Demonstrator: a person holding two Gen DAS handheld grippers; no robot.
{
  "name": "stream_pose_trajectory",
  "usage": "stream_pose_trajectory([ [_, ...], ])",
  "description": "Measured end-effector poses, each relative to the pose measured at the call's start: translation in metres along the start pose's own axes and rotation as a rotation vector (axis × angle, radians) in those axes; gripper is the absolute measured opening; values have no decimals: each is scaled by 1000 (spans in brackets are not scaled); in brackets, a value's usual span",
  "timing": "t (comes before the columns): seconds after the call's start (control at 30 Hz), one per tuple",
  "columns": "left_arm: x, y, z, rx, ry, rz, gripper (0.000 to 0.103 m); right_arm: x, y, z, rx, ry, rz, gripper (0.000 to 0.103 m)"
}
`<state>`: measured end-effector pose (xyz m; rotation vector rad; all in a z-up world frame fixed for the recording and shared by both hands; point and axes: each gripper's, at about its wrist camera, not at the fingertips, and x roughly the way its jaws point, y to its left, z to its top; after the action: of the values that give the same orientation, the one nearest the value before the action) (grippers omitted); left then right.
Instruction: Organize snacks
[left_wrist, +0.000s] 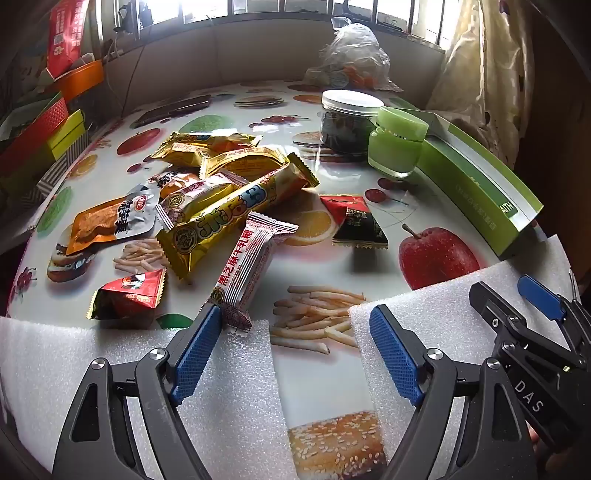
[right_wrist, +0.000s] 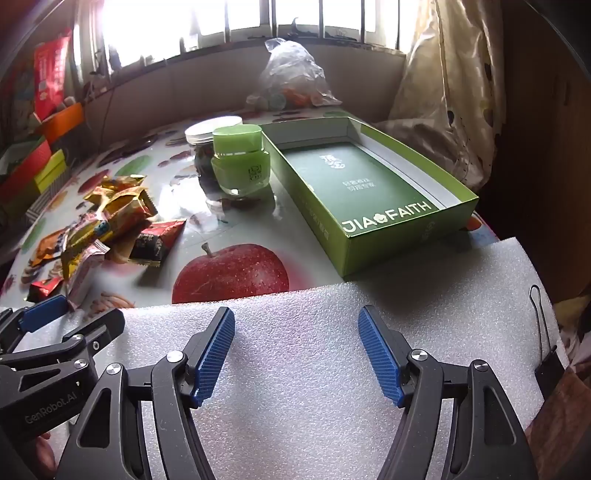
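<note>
A pile of snack packets (left_wrist: 221, 192) lies on the fruit-print table: gold bars, an orange pouch (left_wrist: 107, 221), and red packets (left_wrist: 129, 295) (left_wrist: 354, 221). A pink-and-white candy bar (left_wrist: 247, 266) points at me, its near end beside my left gripper's left fingertip (left_wrist: 207, 325). My left gripper (left_wrist: 295, 317) is open and low over the table's front, with nothing pressed between its pads. My right gripper (right_wrist: 295, 314) is open over white foam (right_wrist: 295, 369) and holds nothing. An open, shallow green box (right_wrist: 388, 236) stands just beyond it. The pile (right_wrist: 103, 221) is at the left in the right wrist view.
A green jar (right_wrist: 240, 166) and a white-lidded clear jar (left_wrist: 347, 122) stand between the pile and the box. A plastic bag (left_wrist: 351, 51) sits at the back, coloured boxes (left_wrist: 44, 125) at the left and a curtain (right_wrist: 443, 92) at the right. A binder clip (right_wrist: 546, 354) holds the foam's edge.
</note>
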<state>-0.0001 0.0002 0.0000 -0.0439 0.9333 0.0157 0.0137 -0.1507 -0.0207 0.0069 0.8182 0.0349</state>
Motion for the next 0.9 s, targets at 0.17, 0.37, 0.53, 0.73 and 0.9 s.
stream_pose_trajectory([
  [0.17, 0, 0, 0, 1, -2, 2, 83, -1, 1, -1, -2, 0, -1, 70],
  [0.37, 0, 0, 0, 1, 0, 3, 83, 0, -2, 1, 0, 5, 1, 70],
  [0.53, 0, 0, 0, 1, 0, 2, 83, -1, 1, -1, -6, -4, -5, 70],
  [0.73, 0, 0, 0, 0, -1, 1, 83, 0, 0, -1, -5, -4, -4, 70],
  [0.9, 0, 0, 0, 0, -2, 1, 83, 0, 0, -1, -6, -4, -5, 70],
])
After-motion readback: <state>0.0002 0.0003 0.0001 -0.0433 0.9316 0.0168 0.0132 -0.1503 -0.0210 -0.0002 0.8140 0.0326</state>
